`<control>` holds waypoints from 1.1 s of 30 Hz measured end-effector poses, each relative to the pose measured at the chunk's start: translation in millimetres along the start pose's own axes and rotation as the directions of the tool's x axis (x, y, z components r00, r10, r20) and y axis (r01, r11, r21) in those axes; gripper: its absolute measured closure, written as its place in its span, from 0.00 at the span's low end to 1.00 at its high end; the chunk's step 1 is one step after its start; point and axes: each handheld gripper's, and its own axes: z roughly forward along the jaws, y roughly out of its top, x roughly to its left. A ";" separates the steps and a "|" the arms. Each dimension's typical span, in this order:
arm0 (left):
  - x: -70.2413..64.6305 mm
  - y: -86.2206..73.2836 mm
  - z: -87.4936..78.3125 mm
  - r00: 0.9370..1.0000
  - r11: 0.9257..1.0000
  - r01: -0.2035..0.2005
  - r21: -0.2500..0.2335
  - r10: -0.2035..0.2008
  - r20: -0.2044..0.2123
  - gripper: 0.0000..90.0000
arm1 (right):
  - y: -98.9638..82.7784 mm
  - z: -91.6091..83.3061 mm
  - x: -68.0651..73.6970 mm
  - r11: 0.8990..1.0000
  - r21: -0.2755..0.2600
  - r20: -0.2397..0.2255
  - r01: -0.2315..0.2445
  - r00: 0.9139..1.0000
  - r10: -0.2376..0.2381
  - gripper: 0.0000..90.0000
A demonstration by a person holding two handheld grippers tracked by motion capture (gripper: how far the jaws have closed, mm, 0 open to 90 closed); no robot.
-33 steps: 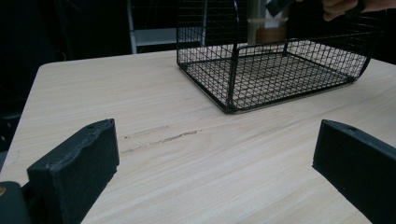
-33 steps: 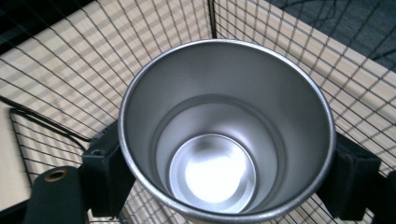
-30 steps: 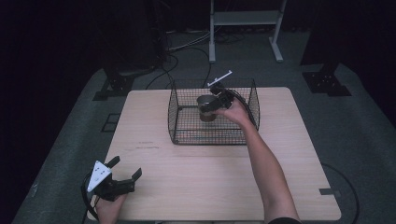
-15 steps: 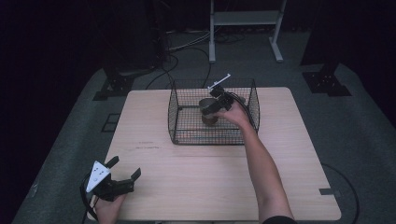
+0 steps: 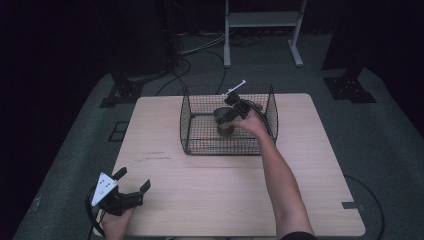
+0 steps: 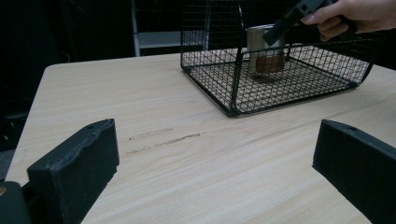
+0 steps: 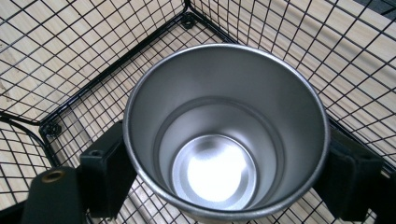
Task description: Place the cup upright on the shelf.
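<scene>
Right gripper view: the right gripper (image 7: 224, 163) straddles a silver stainless-steel cup with an open mouth (image 7: 224, 135). Its two black jaws sit pressed against opposite sides of the cup wall just below the rim, closed about as far as the cup allows. The camera looks straight down into the empty interior, so the cup is upright. A side grasp under the rim leaves the mouth free and keeps the cup vertical, probably so it can be lifted or set down without tipping.

High view: the cup (image 5: 223, 122) is inside the black wire-mesh basket (image 5: 200, 107) on the far half of the light wooden table (image 5: 300, 190), roughly at the middle of the basket. The right hand (image 5: 252, 121) reaches over the basket's near wall from above, which the open top permits.

Left gripper view: the cup (image 6: 261, 51) has a brown band round its base and appears to stand on the mesh floor; actual contact cannot be confirmed.

Left gripper (image 5: 125, 192): parked at the near left corner of the table, well apart from the basket, jaws spread wide with nothing between them. Judged idle, as the work needs one hand.
</scene>
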 end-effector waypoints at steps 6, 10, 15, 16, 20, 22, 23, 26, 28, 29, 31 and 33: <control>0.9 -0.2 0.6 1.000 1.000 0.001 0.001 -0.001 -0.003 0.00 | -0.6 1.3 -1.7 1.000 0.011 0.002 -0.001 1.000 0.001 0.18; -0.9 -0.5 1.7 1.000 1.000 -0.003 0.007 0.003 0.004 0.00 | -1.4 0.5 -2.0 1.000 0.023 0.001 0.004 1.000 -0.004 0.16; -2.3 0.3 2.1 1.000 1.000 -0.010 0.006 0.010 0.008 0.00 | -0.7 -3.2 0.3 1.000 0.027 0.009 0.017 1.000 -0.017 0.14; -2.5 0.4 2.0 1.000 1.000 -0.009 0.005 0.009 0.010 0.00 | -0.6 -4.3 0.7 1.000 0.021 0.006 0.016 1.000 -0.016 0.14; -1.8 -0.2 1.3 1.000 1.000 -0.007 0.007 0.007 0.007 0.00 | 0.1 -7.7 0.8 1.000 0.007 0.011 0.014 1.000 -0.014 0.14; -1.4 -0.2 1.0 1.000 1.000 -0.008 0.007 0.007 0.006 0.00 | -0.2 -8.1 0.3 1.000 0.010 0.012 0.015 1.000 -0.015 0.14; -1.3 -0.1 0.7 1.000 1.000 -0.008 0.007 0.008 0.005 0.00 | -0.3 -8.4 0.0 1.000 0.012 0.012 0.014 1.000 -0.014 0.14; -1.0 -0.2 0.2 1.000 1.000 -0.009 0.006 0.009 0.004 0.00 | -0.4 -8.8 -0.3 1.000 0.012 0.013 0.016 1.000 -0.016 0.14; -1.0 -0.1 0.2 1.000 1.000 -0.009 0.007 0.009 0.004 0.00 | -0.3 -9.5 -0.2 1.000 0.007 0.019 0.016 1.000 -0.016 0.14; -1.1 -0.2 0.0 1.000 1.000 -0.009 0.005 0.009 0.005 0.00 | -0.3 -10.4 -0.6 1.000 0.004 0.028 0.009 1.000 -0.009 0.14; -1.5 0.0 -0.4 1.000 1.000 -0.009 0.005 0.009 0.003 0.00 | -0.8 -11.7 -1.7 1.000 0.001 0.032 0.002 0.999 -0.002 0.14; -1.5 -0.1 -0.7 1.000 1.000 -0.006 0.002 0.006 0.002 0.00 | -1.8 -13.8 -2.5 1.000 -0.010 0.036 0.000 0.999 0.000 0.14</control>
